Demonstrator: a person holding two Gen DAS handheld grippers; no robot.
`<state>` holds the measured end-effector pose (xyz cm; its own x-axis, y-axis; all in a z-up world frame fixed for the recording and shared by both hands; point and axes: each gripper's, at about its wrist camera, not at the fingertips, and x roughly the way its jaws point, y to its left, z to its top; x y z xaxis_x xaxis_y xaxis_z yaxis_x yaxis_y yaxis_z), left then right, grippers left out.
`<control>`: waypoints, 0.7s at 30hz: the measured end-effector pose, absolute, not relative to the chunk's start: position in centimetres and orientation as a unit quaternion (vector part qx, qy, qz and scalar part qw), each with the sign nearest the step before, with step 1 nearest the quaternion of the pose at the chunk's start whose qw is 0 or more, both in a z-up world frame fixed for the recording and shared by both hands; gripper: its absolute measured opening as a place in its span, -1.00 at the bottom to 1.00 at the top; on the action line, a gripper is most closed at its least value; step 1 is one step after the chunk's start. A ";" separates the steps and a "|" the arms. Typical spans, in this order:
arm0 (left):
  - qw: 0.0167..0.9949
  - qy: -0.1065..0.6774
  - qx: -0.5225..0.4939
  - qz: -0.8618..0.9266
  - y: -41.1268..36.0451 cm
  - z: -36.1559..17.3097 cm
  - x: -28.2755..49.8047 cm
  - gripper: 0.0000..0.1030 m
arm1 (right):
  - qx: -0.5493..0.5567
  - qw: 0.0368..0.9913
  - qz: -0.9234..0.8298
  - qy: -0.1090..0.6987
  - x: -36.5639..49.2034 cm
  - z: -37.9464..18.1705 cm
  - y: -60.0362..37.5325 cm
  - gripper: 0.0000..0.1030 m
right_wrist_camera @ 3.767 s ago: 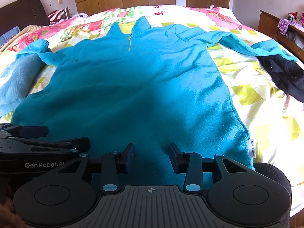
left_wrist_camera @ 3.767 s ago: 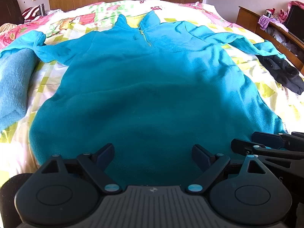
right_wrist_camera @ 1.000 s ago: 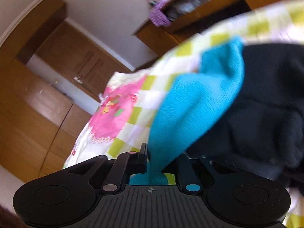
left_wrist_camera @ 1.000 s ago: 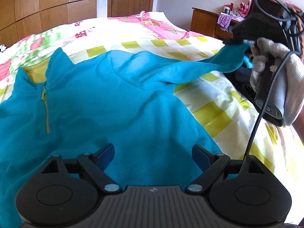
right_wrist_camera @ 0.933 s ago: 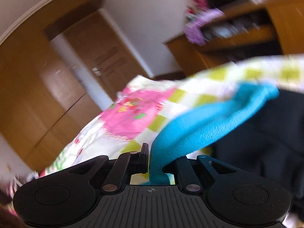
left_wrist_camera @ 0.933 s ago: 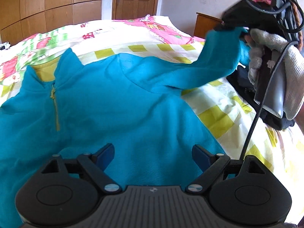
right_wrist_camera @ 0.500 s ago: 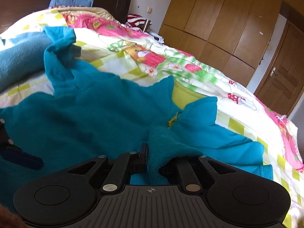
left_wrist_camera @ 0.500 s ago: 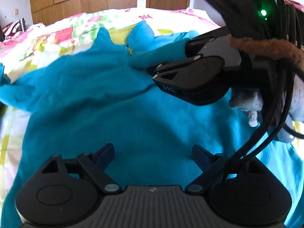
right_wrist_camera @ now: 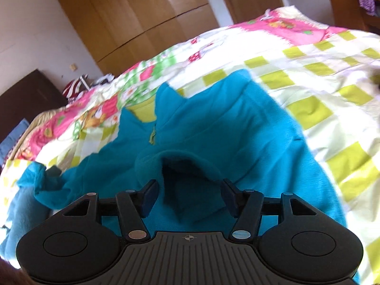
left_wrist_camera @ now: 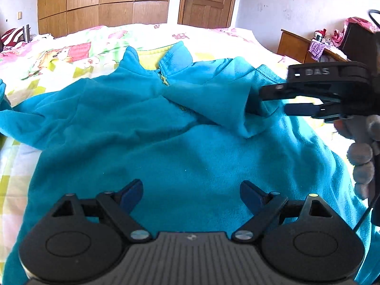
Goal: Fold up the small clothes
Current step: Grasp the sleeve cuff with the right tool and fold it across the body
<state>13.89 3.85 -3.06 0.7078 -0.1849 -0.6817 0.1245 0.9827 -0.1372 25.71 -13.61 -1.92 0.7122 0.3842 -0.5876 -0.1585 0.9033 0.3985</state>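
Here, fleece pullover [left_wrist_camera: 190, 156] covers bedspread [left_wrist_camera: 78, 54].

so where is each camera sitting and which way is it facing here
Left wrist: sits on the left gripper, looking forward and down over the teal fleece top toward the wardrobe and door; shows its own open jaws, plus the right gripper and a gloved hand.
Right wrist: sits on the right gripper, tilted, looking across the folded-in sleeve toward the collar; its jaws have just been opening, the sleeve loose between them.
Shared: top, bedspread, wardrobe.

Both my wrist cameras are looking forward and down, close over the teal fleece [left_wrist_camera: 147, 142] on the bed [right_wrist_camera: 315, 54], sharing its collar.
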 end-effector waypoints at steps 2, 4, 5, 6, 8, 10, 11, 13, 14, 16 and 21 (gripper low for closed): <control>0.923 0.374 -0.042 -0.083 3.8 -3.2 14.0 0.94 | 0.162 0.925 0.104 0.328 25.5 -1.6 -14.9 0.13; 0.922 0.377 -0.040 -0.081 3.6 -3.4 14.1 0.94 | 0.179 0.928 0.065 0.319 26.4 -1.8 -16.1 0.16; 0.922 0.378 -0.038 -0.079 3.6 -3.5 14.1 0.94 | 0.193 0.928 0.048 0.315 27.2 -2.1 -16.6 0.15; 0.922 0.378 -0.036 -0.078 3.5 -3.6 14.0 0.94 | 0.199 0.929 0.040 0.310 27.8 -2.3 -16.7 0.12; 0.921 0.380 -0.033 -0.077 3.4 -3.7 14.1 0.94 | 0.191 0.935 0.035 0.297 29.1 -2.6 -16.4 0.06; 0.920 0.383 -0.034 -0.078 3.3 -3.8 14.1 0.94 | 0.188 0.932 0.025 0.308 30.4 -2.8 -15.9 -0.50; 0.920 0.383 -0.035 -0.078 3.4 -3.8 14.1 0.94 | 0.190 0.930 0.021 0.314 30.9 -2.8 -15.8 -0.60; 0.919 0.382 -0.042 -0.081 3.6 -3.7 14.2 0.94 | 0.189 0.932 0.021 0.310 31.1 -2.0 -15.8 -0.75; 0.920 0.381 -0.045 -0.083 3.7 -3.6 14.1 0.94 | 0.183 0.935 0.028 0.301 31.0 -1.3 -15.6 -0.75; 0.922 0.374 -0.054 -0.086 4.1 -3.3 14.0 0.94 | 0.187 0.938 0.054 0.288 31.0 0.6 -14.5 -0.77; 0.926 0.358 -0.074 -0.091 5.1 -2.5 13.6 0.94 | 0.193 0.937 0.156 0.244 31.2 5.6 -8.8 -0.78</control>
<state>13.63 5.08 -2.48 0.7268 -0.2207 -0.6505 0.1153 0.9727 -0.2012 31.18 -8.77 5.64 0.8320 0.3867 -0.3977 -0.1986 0.8770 0.4375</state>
